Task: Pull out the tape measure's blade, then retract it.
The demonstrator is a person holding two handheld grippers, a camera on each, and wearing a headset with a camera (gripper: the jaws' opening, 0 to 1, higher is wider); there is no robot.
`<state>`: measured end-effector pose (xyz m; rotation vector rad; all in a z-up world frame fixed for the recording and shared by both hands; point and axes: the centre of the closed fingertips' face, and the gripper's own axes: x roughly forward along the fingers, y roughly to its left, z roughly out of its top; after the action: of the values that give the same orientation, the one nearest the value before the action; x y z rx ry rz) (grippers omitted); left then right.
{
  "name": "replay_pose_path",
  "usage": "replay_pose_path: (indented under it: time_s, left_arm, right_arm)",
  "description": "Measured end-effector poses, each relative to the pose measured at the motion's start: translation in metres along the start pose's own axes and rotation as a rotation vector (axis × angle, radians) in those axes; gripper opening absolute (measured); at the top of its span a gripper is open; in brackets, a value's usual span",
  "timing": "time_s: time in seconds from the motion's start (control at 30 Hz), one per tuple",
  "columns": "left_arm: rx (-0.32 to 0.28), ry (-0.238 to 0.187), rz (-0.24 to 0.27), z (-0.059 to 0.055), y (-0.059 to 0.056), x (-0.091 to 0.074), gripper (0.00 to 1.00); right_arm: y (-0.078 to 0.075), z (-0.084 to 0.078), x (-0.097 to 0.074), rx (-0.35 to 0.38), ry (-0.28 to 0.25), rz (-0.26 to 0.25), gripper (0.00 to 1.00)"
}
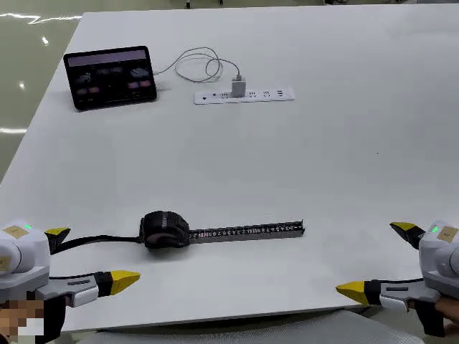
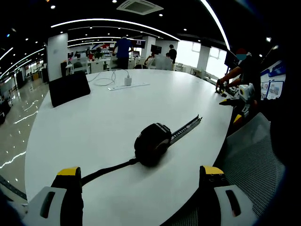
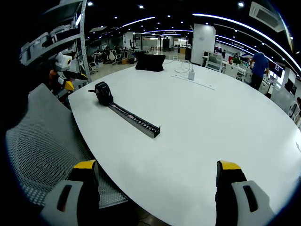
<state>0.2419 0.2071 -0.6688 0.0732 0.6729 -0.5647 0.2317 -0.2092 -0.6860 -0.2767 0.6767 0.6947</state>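
A black tape measure [image 1: 165, 230] lies on the white table [image 1: 287, 165], its dark blade [image 1: 247, 231] pulled out to the right and lying flat, a black strap trailing left. The case [image 2: 153, 143] and blade [image 2: 186, 129] sit ahead of my left gripper [image 2: 141, 176], which is open and apart from them. From the right gripper view the case [image 3: 103, 92] and blade [image 3: 135, 121] lie far left of my open right gripper [image 3: 157, 172]. The left gripper [image 1: 90, 254] is at the near left edge, the right gripper [image 1: 376, 258] at the near right edge, both empty.
A dark tablet [image 1: 110, 76] stands at the back left. A white power strip [image 1: 244, 95] with a charger and coiled cable lies behind the tape measure. A grey mesh chair [image 3: 37, 155] sits at the table's near edge. People stand in the far office [image 2: 123, 47].
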Motion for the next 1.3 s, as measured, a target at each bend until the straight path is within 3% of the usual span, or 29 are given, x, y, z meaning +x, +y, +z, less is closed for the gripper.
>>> replay_pose_path:
  time_s: [0.2, 0.33, 0.4, 0.6, 0.77, 0.87, 1.07, 1.3]
  left_arm:
    - [0.007, 0.009, 0.007, 0.003, 0.002, 0.002, 1.0]
    - [0.013, 0.0, 0.013, 0.013, 0.002, 0.006, 1.0]
    - [0.02, 0.021, 0.015, 0.015, -0.001, 0.011, 1.0]
    - [0.02, 0.031, -0.006, 0.025, -0.016, 0.028, 1.0]
    - [0.005, 0.021, -0.027, 0.035, -0.031, 0.045, 1.0]
    - [-0.019, 0.039, -0.023, 0.035, -0.033, 0.058, 1.0]
    - [-0.017, 0.062, 0.004, 0.036, -0.038, 0.078, 1.0]
    - [-0.015, 0.095, 0.085, 0.027, -0.033, 0.094, 1.0]
  right_arm:
    - [0.001, 0.002, 0.002, -0.012, 0.006, 0.003, 1.0]
    - [0.0, 0.005, 0.004, -0.012, 0.005, 0.007, 1.0]
    - [0.001, 0.009, 0.006, -0.021, 0.009, 0.014, 1.0]
    - [0.0, 0.015, 0.014, -0.05, 0.017, 0.025, 1.0]
    - [-0.001, 0.017, 0.021, -0.091, 0.033, 0.046, 1.0]
    - [0.0, 0.015, 0.024, -0.132, 0.057, 0.065, 0.95]
    - [-0.002, 0.02, 0.033, -0.139, 0.068, 0.083, 0.99]
    - [-0.003, 0.023, 0.044, -0.175, 0.1, 0.129, 1.0]
